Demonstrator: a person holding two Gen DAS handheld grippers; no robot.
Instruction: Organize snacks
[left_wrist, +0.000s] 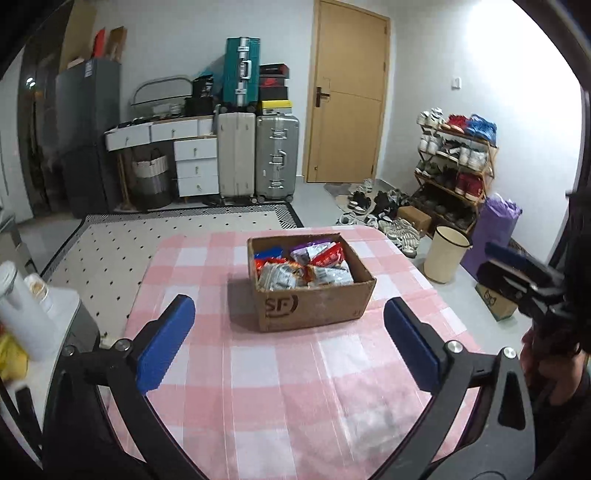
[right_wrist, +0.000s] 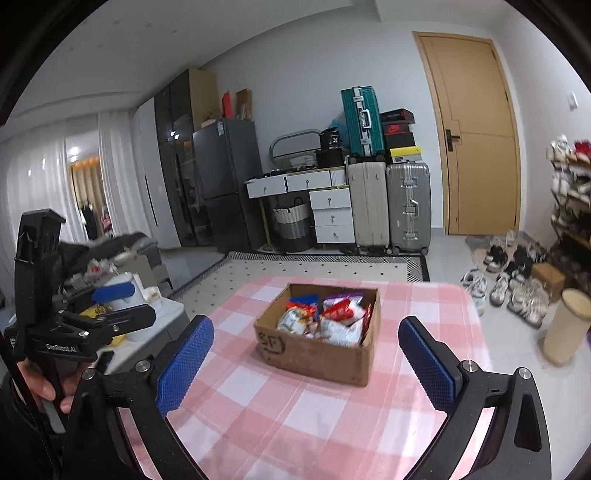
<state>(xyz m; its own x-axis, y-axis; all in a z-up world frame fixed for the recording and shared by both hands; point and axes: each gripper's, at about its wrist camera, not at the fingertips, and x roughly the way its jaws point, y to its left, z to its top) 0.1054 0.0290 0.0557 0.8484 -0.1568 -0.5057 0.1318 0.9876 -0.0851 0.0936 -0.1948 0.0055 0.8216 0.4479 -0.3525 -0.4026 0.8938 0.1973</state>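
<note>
An open cardboard box (left_wrist: 314, 308) (right_wrist: 314, 356) stands in the middle of the table with the pink checked cloth (left_wrist: 295, 398) (right_wrist: 295, 417). It is filled with several snack packets (left_wrist: 303, 267) (right_wrist: 327, 319) in red, white, blue and purple. My left gripper (left_wrist: 288, 308) is open, its blue pads wide apart and short of the box, with nothing between them. My right gripper (right_wrist: 306, 326) is also open and empty, on the near side of the box. Each gripper shows in the other's view, held by a hand beside the table: the right gripper (left_wrist: 517, 269) and the left gripper (right_wrist: 110, 295).
A low side table (right_wrist: 162, 332) with a white bottle (left_wrist: 22, 310) and cups stands left of the table. A cream bin (left_wrist: 445, 258), loose shoes (left_wrist: 388, 221) and a shoe rack (left_wrist: 454, 166) are to the right. Suitcases (left_wrist: 258, 155), drawers and a door (left_wrist: 347, 96) line the far wall, with a patterned rug (left_wrist: 147, 236) in front.
</note>
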